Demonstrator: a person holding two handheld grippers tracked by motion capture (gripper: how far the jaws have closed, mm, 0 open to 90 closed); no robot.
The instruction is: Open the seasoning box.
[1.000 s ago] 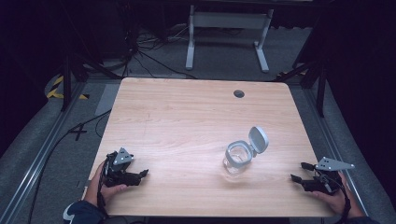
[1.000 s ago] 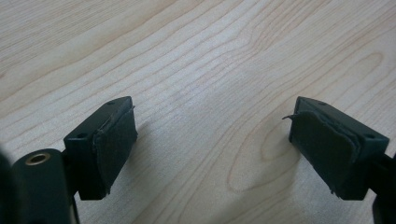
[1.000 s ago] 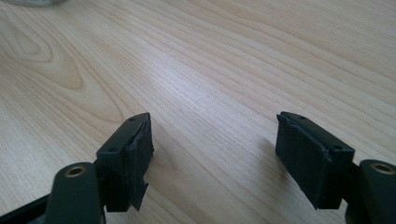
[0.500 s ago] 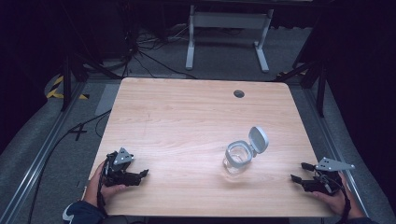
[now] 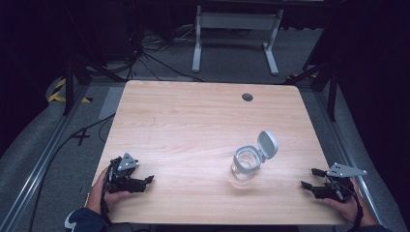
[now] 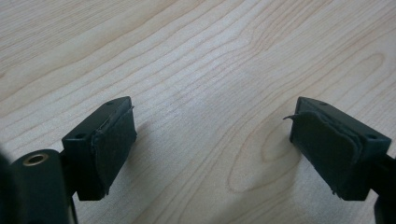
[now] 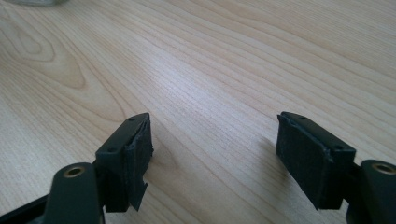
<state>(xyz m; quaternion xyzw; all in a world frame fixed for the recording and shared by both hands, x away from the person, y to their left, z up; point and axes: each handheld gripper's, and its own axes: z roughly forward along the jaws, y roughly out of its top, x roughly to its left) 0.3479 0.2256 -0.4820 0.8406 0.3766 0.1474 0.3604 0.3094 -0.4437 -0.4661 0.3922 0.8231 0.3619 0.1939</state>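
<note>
A clear glass jar (image 5: 245, 166) stands right of the middle of the wooden table (image 5: 193, 121), its grey hinged lid (image 5: 267, 143) flipped up and open. My left gripper (image 5: 151, 180) rests near the front left corner, held in a hand, jaws open with bare wood between its pads (image 6: 114, 144). My right gripper (image 5: 309, 178) lies near the front right edge, also open and empty, pointing left toward the jar; its pads (image 7: 310, 156) frame only tabletop. The jar's base (image 7: 37, 2) peeks in at the top left of the right gripper view.
A round cable hole (image 5: 247, 97) sits near the table's far edge. Beyond the table stand a white desk frame (image 5: 234, 29) and loose cables (image 5: 140, 53) on the grey floor. Black stands (image 5: 72, 72) flank the left and right sides.
</note>
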